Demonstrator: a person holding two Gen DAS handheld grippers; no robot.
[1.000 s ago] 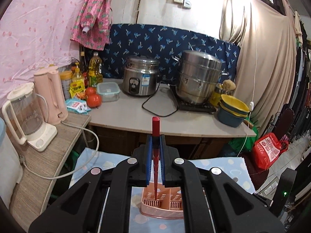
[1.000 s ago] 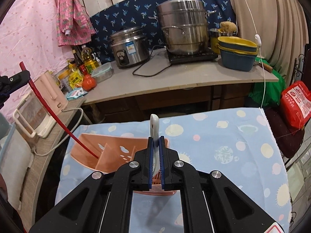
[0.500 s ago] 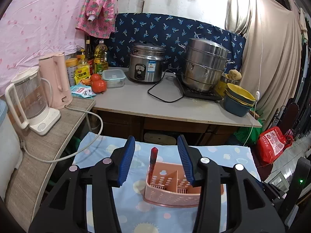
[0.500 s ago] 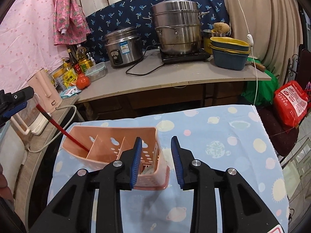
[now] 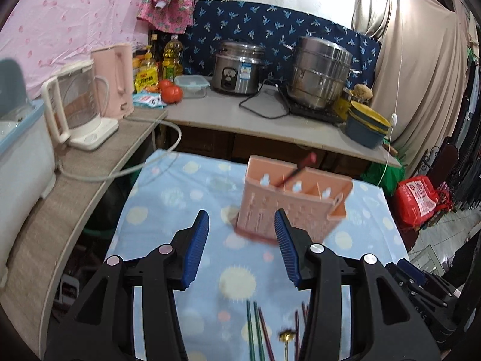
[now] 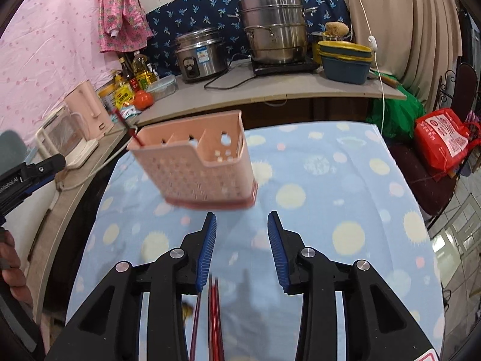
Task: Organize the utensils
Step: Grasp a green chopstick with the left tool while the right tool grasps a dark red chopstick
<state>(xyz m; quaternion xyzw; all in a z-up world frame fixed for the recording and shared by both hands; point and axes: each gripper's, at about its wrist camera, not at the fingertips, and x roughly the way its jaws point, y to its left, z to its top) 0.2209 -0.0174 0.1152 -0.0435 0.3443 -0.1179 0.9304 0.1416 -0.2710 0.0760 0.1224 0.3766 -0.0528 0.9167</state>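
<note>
1. Left gripper (image 5: 240, 240) and right gripper (image 6: 242, 240): both now spread, empty; previously each pinched a utensil.
2. Red chopstick (image 5: 296, 170) now stands in the pink caddy (image 5: 288, 207) near the table's far edge.
3. Remaining chopsticks (image 5: 258, 331) lie at the near edge, awaiting pickup.

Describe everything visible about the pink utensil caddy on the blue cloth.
The pink utensil caddy looks like moulded plastic: a rectangular box with perforated walls, a darker base and a taller back wall pierced by round holes. Inner dividers split it into compartments. It stands on the blue dotted cloth; motion blur hides whether it is quite upright. A red chopstick leans out of its left end compartment. Neither open gripper touches it: the left gripper and right gripper sit nearer the cameras.
</note>
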